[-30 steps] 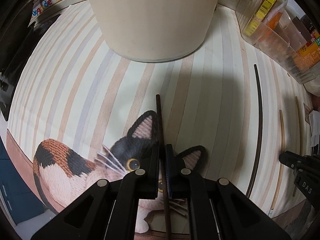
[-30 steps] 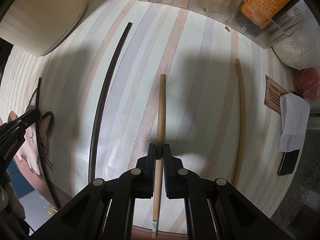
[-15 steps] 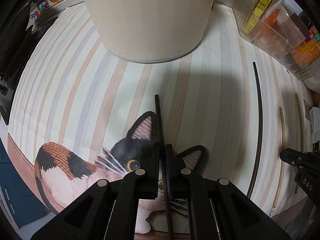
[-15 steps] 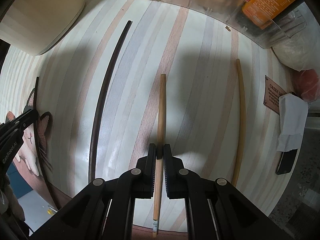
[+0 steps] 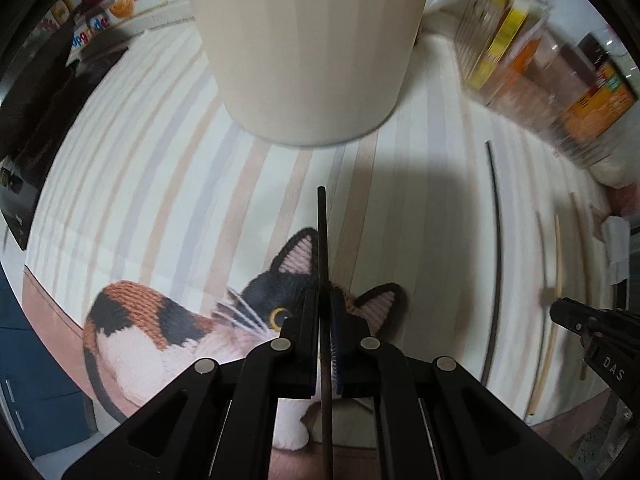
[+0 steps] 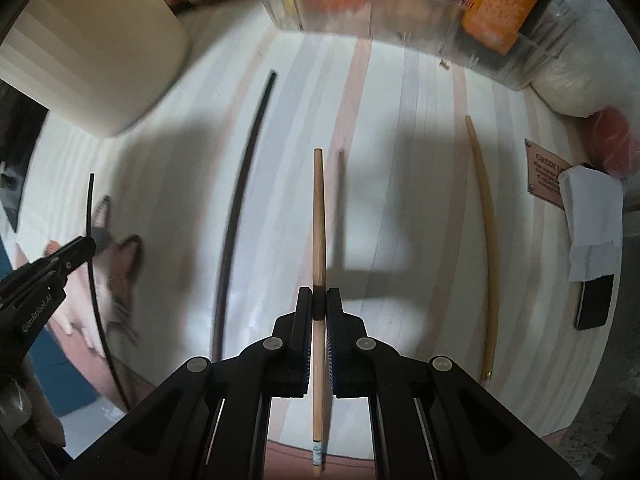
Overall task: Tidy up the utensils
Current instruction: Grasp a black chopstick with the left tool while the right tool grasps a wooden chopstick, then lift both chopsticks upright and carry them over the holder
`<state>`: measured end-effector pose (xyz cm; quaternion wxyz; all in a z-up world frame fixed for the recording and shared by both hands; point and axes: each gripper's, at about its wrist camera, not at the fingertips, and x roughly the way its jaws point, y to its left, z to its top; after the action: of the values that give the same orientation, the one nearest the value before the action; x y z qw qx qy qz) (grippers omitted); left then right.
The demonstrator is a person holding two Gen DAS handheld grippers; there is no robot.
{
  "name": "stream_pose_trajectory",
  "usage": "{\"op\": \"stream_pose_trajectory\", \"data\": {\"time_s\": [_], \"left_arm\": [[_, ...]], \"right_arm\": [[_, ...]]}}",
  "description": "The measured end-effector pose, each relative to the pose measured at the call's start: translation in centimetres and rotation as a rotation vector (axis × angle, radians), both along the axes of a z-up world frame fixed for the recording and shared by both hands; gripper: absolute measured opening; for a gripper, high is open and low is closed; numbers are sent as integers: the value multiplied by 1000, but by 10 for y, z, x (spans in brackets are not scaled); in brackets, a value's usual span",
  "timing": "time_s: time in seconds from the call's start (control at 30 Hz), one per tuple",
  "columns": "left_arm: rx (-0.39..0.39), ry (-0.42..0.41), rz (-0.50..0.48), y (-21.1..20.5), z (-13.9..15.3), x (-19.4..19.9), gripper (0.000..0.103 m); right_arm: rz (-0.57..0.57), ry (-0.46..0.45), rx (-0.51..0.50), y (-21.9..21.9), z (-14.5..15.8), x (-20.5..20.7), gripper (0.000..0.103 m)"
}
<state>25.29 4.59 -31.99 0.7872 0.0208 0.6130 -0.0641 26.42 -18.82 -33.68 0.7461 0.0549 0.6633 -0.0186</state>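
Observation:
My left gripper (image 5: 325, 308) is shut on a dark chopstick (image 5: 322, 240) and holds it just above the striped mat with the cat picture (image 5: 168, 320). My right gripper (image 6: 319, 300) is shut on a light wooden chopstick (image 6: 318, 216), which casts a separate shadow on the mat. A second dark chopstick (image 6: 240, 208) and a second light chopstick (image 6: 486, 208) lie flat on the mat either side of it. A tall cream container (image 5: 308, 48) stands straight ahead of the left gripper. In the right wrist view, the left gripper (image 6: 86, 246) shows at the left edge.
A clear organizer (image 6: 400, 8) holding packets and jars lines the far edge of the mat. To the right lie a white tissue (image 6: 592, 220), a dark phone (image 6: 594, 304) and a small brown plaque (image 6: 546, 176). The mat's near edge (image 6: 312, 452) runs below both grippers.
Both grippers have risen a little with their chopsticks still gripped. The light chopstick now hangs clear of its shadow, and the cream container looks nearer in the left wrist view.

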Motion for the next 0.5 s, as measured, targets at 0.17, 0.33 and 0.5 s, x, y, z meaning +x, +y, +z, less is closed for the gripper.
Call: {"op": "stream_pose_trajectory", "data": {"time_s": [0.17, 0.33, 0.5], "left_arm": [[-39, -75, 1, 1, 36, -6, 3], [-83, -205, -7, 4, 89, -13, 3], [-158, -344, -10, 13, 153, -10, 2]], "right_arm": [[0, -102, 39, 2, 29, -9, 7], [5, -252, 71, 4, 73, -12, 7], [20, -462, 98, 14, 143, -2, 7]]}}
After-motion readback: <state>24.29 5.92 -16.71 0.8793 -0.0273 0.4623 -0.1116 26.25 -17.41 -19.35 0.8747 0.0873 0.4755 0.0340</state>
